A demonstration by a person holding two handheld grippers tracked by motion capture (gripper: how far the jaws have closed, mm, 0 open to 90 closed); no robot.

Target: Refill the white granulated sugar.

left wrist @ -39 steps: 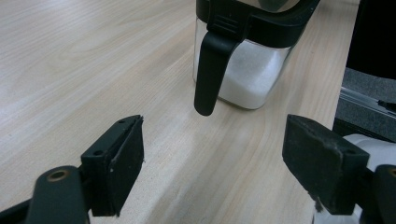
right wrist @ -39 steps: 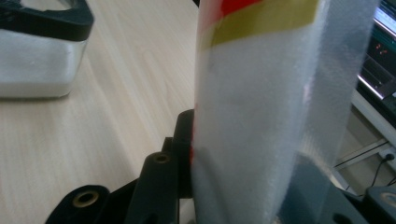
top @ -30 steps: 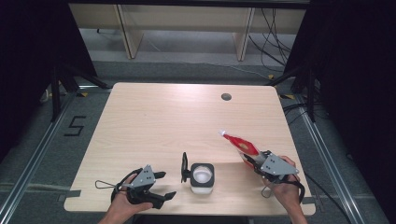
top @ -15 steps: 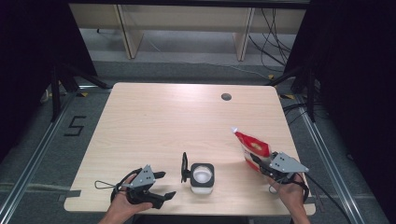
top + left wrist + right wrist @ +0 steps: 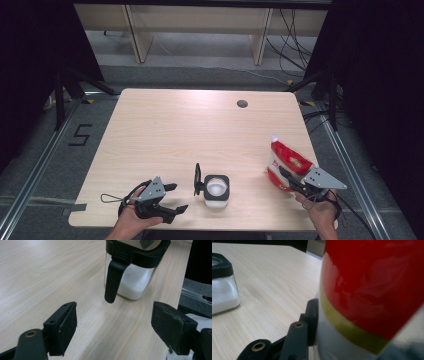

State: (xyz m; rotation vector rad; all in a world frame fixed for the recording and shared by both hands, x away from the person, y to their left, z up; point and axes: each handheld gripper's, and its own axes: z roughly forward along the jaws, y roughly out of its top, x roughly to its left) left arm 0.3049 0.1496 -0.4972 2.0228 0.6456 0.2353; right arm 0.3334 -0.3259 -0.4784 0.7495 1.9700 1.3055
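We see our right gripper (image 5: pixel 289 179) clamping a red bag (image 5: pixel 286 163) upright over the table's (image 5: pixel 165 130) near right edge; it could slip or crumple and spill there. Our left gripper (image 5: pixel 173 196), jaws wide and empty, waits left of the sugar jar (image 5: pixel 217 190).

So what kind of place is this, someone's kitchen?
More likely a lab or recording workspace: a bare wooden table ringed by black stands, loose cables on the floor, and a floor mark "5".
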